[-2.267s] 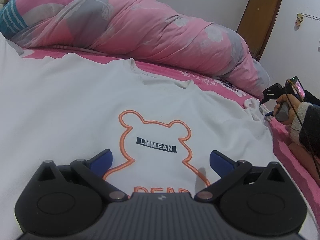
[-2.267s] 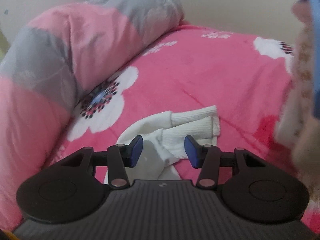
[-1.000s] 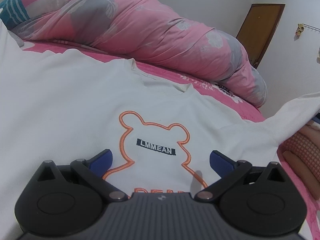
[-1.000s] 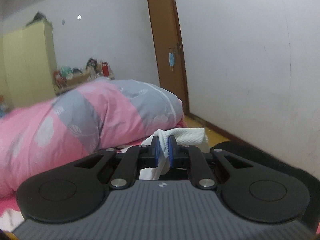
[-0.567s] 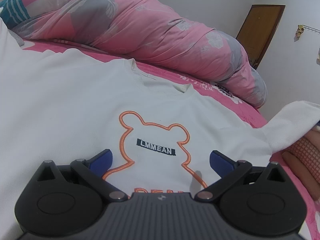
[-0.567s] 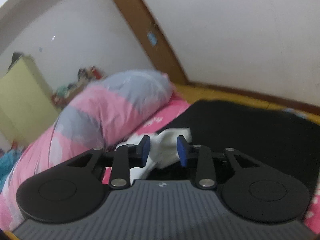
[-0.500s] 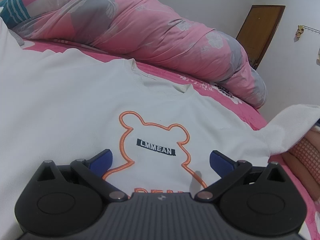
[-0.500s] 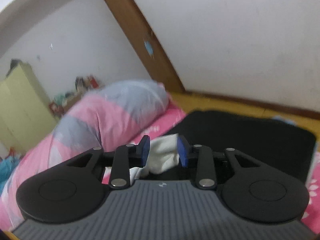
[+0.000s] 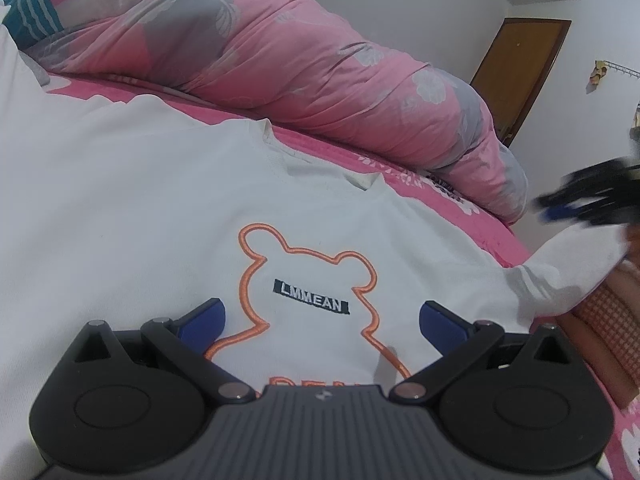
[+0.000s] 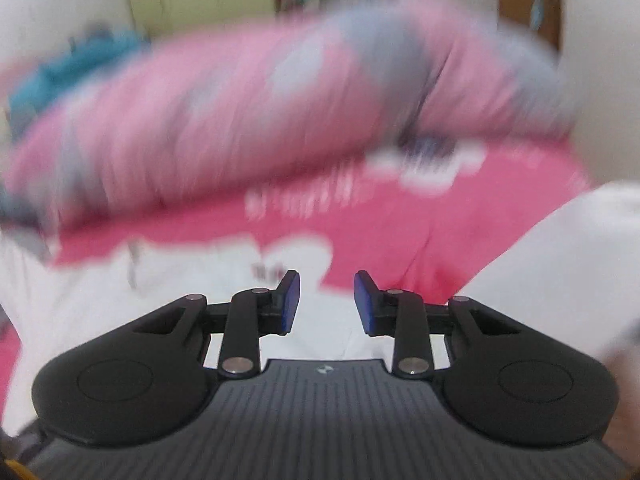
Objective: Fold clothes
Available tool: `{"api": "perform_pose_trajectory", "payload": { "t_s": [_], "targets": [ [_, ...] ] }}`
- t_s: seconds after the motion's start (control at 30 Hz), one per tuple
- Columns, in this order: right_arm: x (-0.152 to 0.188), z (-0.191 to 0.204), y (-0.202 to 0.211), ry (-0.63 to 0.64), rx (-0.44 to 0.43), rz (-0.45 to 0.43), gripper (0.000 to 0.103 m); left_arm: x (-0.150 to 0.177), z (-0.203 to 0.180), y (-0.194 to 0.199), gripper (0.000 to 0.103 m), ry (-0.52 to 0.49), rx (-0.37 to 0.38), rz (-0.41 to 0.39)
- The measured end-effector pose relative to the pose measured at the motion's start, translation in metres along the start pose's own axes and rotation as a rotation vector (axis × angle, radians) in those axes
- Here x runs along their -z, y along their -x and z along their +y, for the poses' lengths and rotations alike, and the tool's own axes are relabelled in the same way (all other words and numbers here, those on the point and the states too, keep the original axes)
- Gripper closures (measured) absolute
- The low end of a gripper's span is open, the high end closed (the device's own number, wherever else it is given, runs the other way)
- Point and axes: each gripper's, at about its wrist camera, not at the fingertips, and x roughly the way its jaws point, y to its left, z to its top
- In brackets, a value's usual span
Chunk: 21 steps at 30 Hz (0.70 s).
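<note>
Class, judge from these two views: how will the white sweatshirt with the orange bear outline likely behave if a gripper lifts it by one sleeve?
The white sweatshirt with the orange bear outline will probably flop and drape: its sleeve already sags in soft folds. It probably won't roll or tip, lying flat on the pink bedsheet. It may drag rather than slide freely, fabric on fabric.

The right wrist view is smeared throughout: the quilt, the sheet and the shirt have no sharp edges. In the left wrist view the right gripper is a dark blur at the right edge, its jaws unreadable. The left gripper body covers the shirt's lower lettering, and the shirt's left side runs past the frame.
</note>
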Motion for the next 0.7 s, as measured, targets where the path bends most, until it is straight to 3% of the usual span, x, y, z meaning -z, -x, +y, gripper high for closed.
{"api": "perform_pose_trajectory", "payload": {
  "t_s": [0.07,0.13,0.2,0.37,0.43,0.5,0.7],
  "targets": [
    [-0.005,0.002,-0.049,0.028,0.037,0.098,0.074,0.000,0.001,0.000,0.000,0.003,0.003,-0.001],
    [-0.005,0.000,-0.084,0.080,0.066,0.156,0.065,0.000,0.001,0.000,0.000,0.006,0.006,-0.002],
    [-0.004,0.000,-0.107,0.153,0.111,0.159,0.043,0.000,0.002,0.001,0.000,0.010,0.010,-0.004],
    [0.004,-0.002,-0.138,0.214,0.085,0.244,0.039,0.000,0.003,0.002,0.000,0.021,0.021,-0.010],
    [0.009,-0.001,-0.139,0.216,0.090,0.241,0.045,0.000,0.003,0.002,0.000,0.022,0.022,-0.011],
    [0.010,0.002,-0.134,0.224,0.091,0.213,0.097,0.000,0.004,0.002,0.000,0.023,0.022,-0.012],
    [0.020,0.015,-0.120,0.311,0.168,0.086,0.098,0.001,0.004,0.002,0.000,0.026,0.022,-0.015]
  ]
}}
